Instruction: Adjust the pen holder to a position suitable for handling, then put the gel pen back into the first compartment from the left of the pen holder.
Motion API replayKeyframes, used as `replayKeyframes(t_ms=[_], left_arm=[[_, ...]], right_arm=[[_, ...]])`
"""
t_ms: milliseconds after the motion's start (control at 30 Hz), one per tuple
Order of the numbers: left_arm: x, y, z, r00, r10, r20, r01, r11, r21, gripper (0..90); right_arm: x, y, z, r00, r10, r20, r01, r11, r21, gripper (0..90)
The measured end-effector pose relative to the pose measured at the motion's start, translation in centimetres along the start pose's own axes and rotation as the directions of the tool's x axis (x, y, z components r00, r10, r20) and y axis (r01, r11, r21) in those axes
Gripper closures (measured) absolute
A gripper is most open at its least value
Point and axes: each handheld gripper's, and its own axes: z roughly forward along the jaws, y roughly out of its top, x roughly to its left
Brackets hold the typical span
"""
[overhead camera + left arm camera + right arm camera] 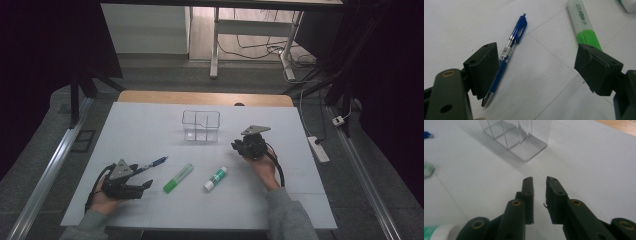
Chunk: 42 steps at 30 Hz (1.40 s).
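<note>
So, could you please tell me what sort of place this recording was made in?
Probably a lab or workshop set up for recording: a white-covered table, dark curtains at the sides, and loose cables and a power strip on the floor.

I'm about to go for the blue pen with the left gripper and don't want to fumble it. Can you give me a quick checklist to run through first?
1. Left gripper open: ok, jaws stand wide apart.
2. Pen between the jaws: not ok, it lies at one jaw's edge, with that jaw over its lower barrel.
3. Highlighter clear of the grasp: not ok, its green end sits right at the other jaw.
4. Pen free on the table: ok, nothing lies on it.
5. Right gripper out of the way: ok, it is nearly shut, empty, near the organiser.
6. Glue stick clear: ok, it lies beyond the highlighter.
</note>
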Motion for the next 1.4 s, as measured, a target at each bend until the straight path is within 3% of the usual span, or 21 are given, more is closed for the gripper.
replayKeyframes(t_ms=[133, 267, 400, 700, 833, 900, 1100, 1400], left_arm=[[0.1, 0.0, 0.1, 1.0000, -0.002, 0.002, 0.002, 1.0000, -0.001, 19.4], [0.2, 0.1, 0.1, 1.0000, 0.000, 0.003, 0.000, 1.0000, -0.001, 19.4], [0.3, 0.0, 0.1, 1.0000, -0.005, 0.001, 0.005, 1.0000, 0.000, 19.4], [0.5, 0.1, 0.0, 0.9999, -0.012, -0.006, 0.012, 0.9999, -0.007, 19.4], [0.6, 0.1, 0.0, 0.9998, -0.017, -0.006, 0.016, 0.9998, -0.008, 19.5], [0.6, 0.1, 0.0, 0.9998, -0.017, -0.006, 0.017, 0.9998, -0.007, 19.5], [0.7, 0.2, 0.0, 0.9998, -0.017, -0.009, 0.017, 0.9998, -0.004, 19.5], [0.6, 0.2, -0.4, 0.9997, -0.009, -0.021, 0.009, 0.9999, 0.004, 19.5]], right_arm=[[0.3, -1.2, -1.7, 0.9997, 0.017, 0.015, -0.017, 1.000, -0.020, 58.9], [0.5, -2.0, -3.5, 0.9996, 0.029, -0.005, -0.030, 0.998, -0.049, 51.5], [0.7, -2.9, -5.2, 0.9998, 0.007, -0.018, -0.008, 0.998, -0.058, 45.3], [0.4, -5.8, -8.6, 0.9992, 0.017, -0.035, -0.020, 0.997, -0.080, 38.7], [0.6, -6.8, -9.8, 0.9997, -0.014, -0.018, 0.013, 0.998, -0.067, 36.7], [0.5, -7.3, -10.3, 0.9996, -0.001, -0.027, -0.001, 0.998, -0.070, 36.1], [0.2, -8.1, -10.5, 0.9992, 0.019, -0.036, -0.021, 0.997, -0.070, 35.4], [0.2, -8.0, -10.0, 0.9993, -0.017, -0.034, 0.016, 0.999, -0.035, 34.9]])
